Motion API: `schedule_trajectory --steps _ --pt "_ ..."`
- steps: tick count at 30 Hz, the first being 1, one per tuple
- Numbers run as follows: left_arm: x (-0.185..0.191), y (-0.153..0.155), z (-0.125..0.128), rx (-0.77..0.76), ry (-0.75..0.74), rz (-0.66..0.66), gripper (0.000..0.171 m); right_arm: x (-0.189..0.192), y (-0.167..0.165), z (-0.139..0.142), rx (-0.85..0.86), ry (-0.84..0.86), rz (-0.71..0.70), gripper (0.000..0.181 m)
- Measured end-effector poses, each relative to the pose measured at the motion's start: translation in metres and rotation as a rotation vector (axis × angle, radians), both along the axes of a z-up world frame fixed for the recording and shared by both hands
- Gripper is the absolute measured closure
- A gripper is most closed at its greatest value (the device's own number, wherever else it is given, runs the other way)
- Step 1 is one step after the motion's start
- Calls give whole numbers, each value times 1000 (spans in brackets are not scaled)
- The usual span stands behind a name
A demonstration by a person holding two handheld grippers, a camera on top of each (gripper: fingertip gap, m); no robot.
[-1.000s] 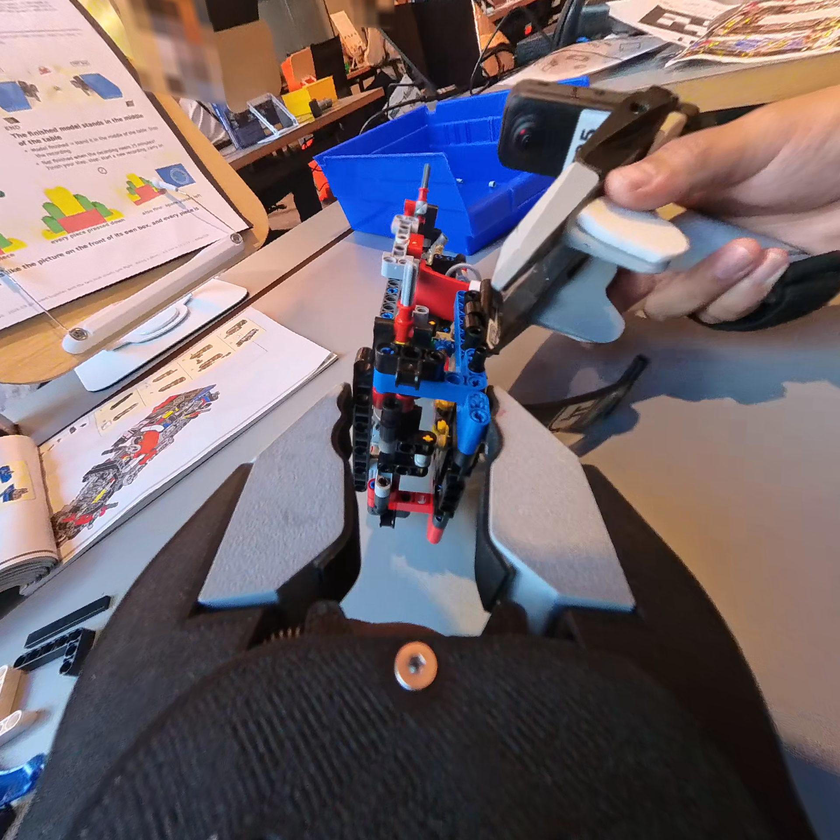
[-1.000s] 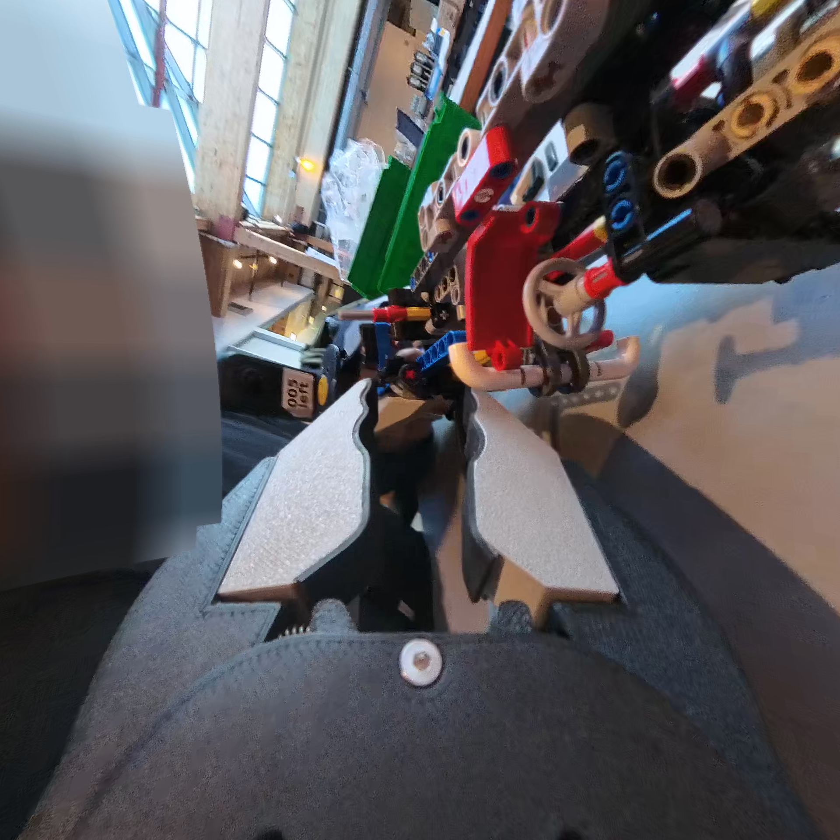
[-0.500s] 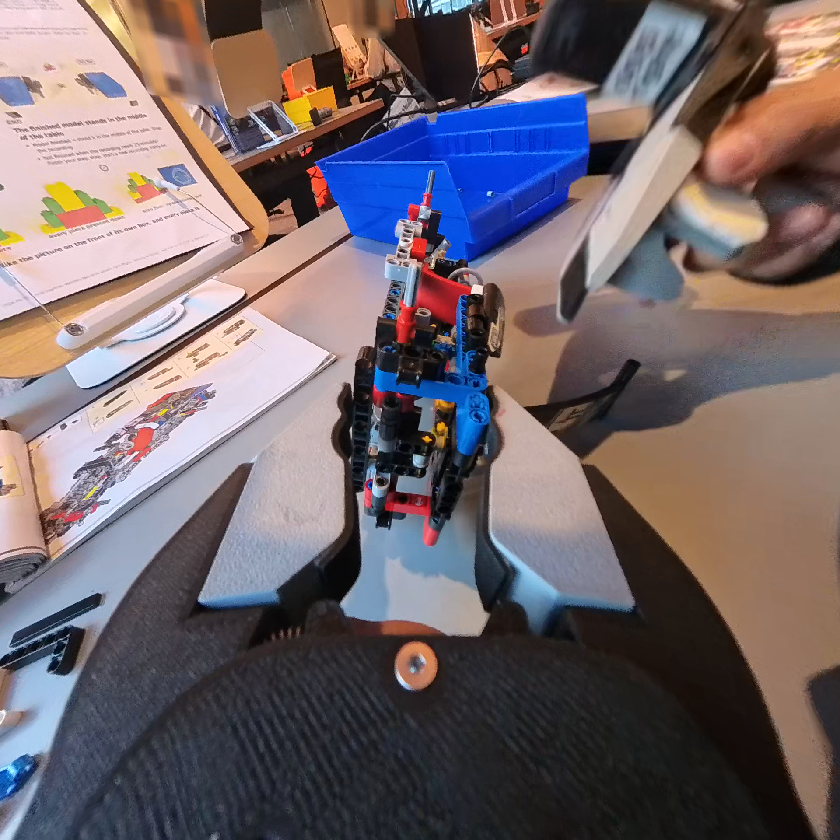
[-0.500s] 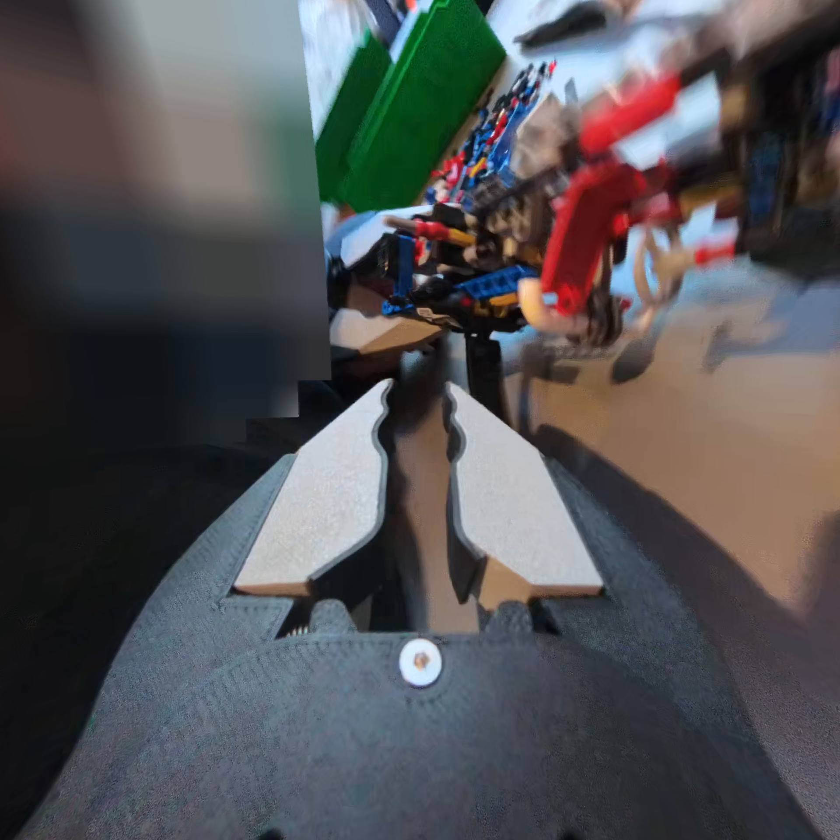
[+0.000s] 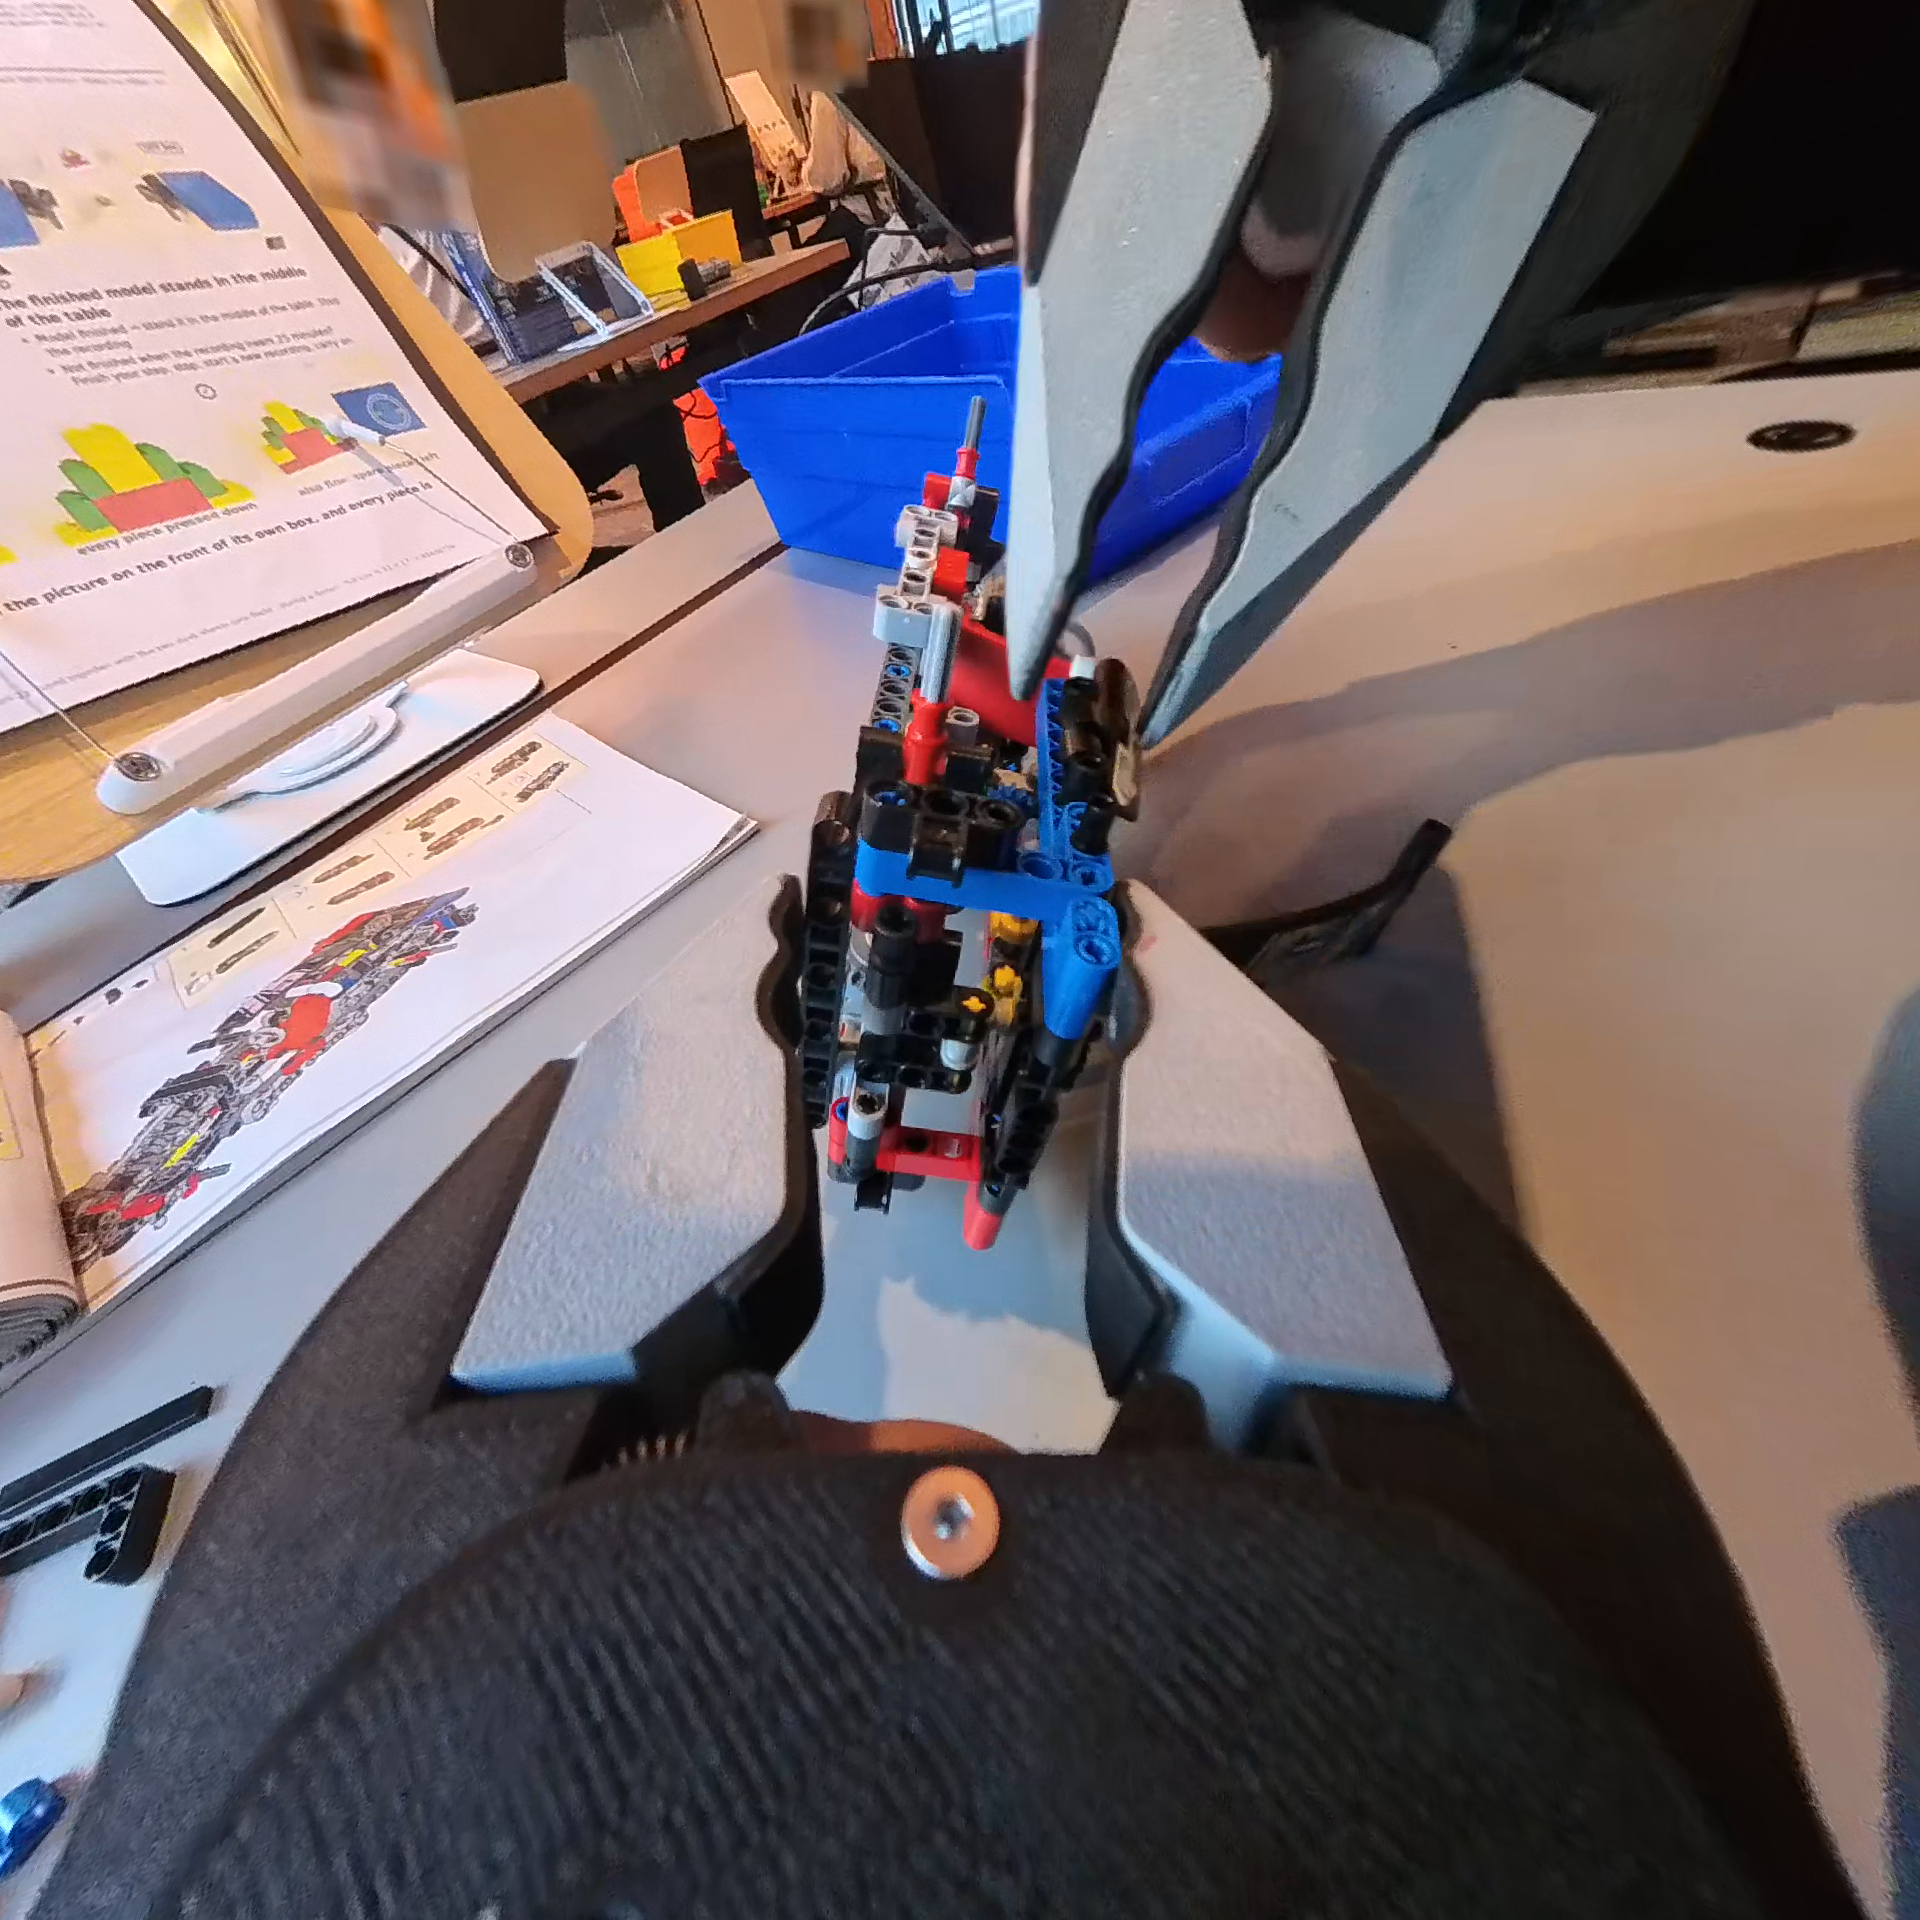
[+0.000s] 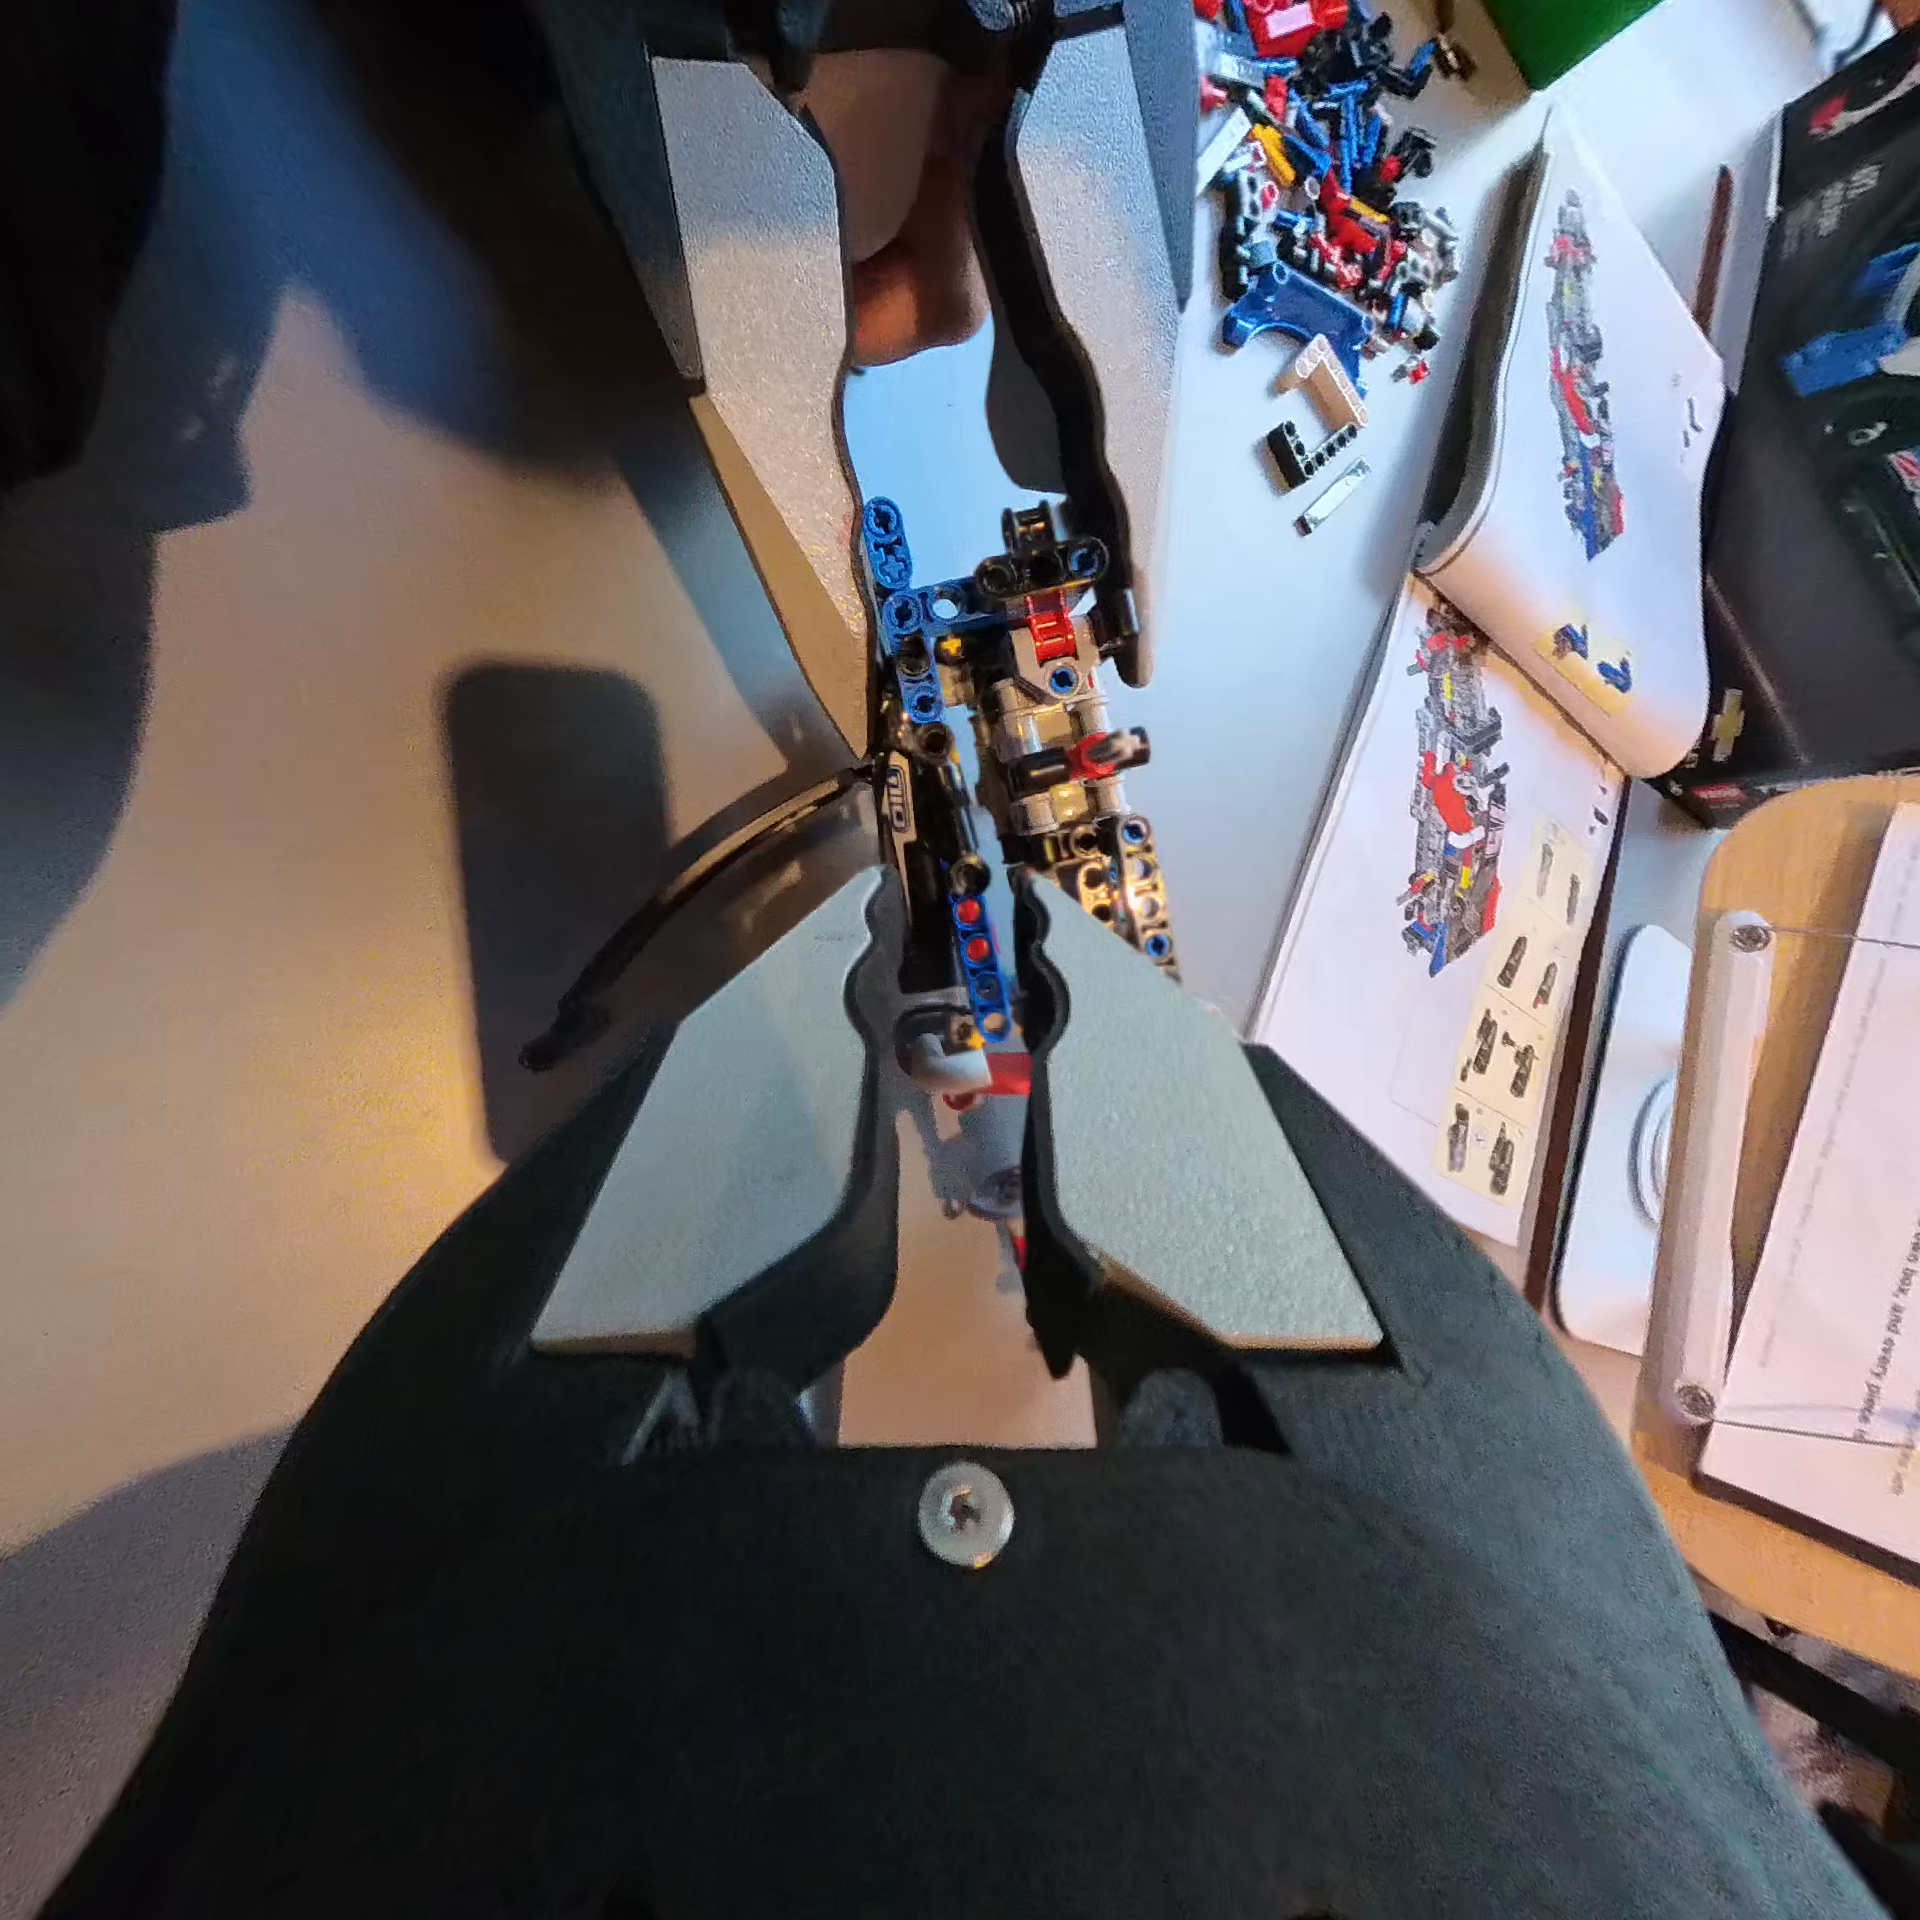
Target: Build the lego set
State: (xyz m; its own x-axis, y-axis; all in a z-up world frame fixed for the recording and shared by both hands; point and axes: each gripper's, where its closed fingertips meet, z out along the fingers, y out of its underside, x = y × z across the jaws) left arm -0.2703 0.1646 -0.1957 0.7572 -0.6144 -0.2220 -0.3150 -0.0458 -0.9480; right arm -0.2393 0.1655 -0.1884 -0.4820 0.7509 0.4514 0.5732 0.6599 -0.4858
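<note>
The lego model [image 5: 956,862], a narrow frame of black, blue and red beams, stands upright off the grey table. My left gripper [image 5: 956,925] is shut on its lower middle. In the right wrist view the model [image 6: 1049,665] shows from above, with the left gripper [image 6: 997,696] clamping it from the far side. My right gripper [image 6: 953,894] comes down from above [image 5: 1086,712]. Its jaws stand narrowly apart and straddle a black panel [image 5: 1112,727] and a blue beam at the model's upper right. I cannot see them pressing on it.
An open instruction booklet [image 5: 364,935] lies left of the model, under a sheet on a stand [image 5: 208,364]. A blue bin [image 5: 883,416] stands behind. A curved black piece [image 5: 1340,925] lies to the right. Loose pieces [image 6: 1330,156] and black beams [image 5: 83,1507] lie near the left gripper. Some 4 cm of space lies between my two pairs of fingers.
My right gripper left the model's right side, swung up and over, and now points down onto its upper right. Its jaws narrowed on the way. The left gripper kept holding the model still.
</note>
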Motion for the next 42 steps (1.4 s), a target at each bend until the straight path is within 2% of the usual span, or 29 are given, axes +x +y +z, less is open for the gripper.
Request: schedule_trajectory --steps 2,4,12,16,25,33,42 --pt "0 0 0 -3 -4 -3 116 0 2 4 13 -21 25 164" --pt "0 0 0 -4 -4 -4 116 -2 2 9 32 -19 47 173" --pt "0 -1 0 -13 -13 -11 115 -3 -3 1 54 -83 100 169" --pt "0 -1 0 -13 -13 -9 115 -1 -1 -8 102 -120 92 168" --pt "-1 -1 0 -20 -22 -11 115 -2 0 -8 167 -130 77 169" --pt "0 -1 0 -20 -25 -11 115 -3 0 -13 109 -141 18 168" --pt "0 -1 1 -23 -35 -13 115 7 7 -9 126 -114 -23 165"
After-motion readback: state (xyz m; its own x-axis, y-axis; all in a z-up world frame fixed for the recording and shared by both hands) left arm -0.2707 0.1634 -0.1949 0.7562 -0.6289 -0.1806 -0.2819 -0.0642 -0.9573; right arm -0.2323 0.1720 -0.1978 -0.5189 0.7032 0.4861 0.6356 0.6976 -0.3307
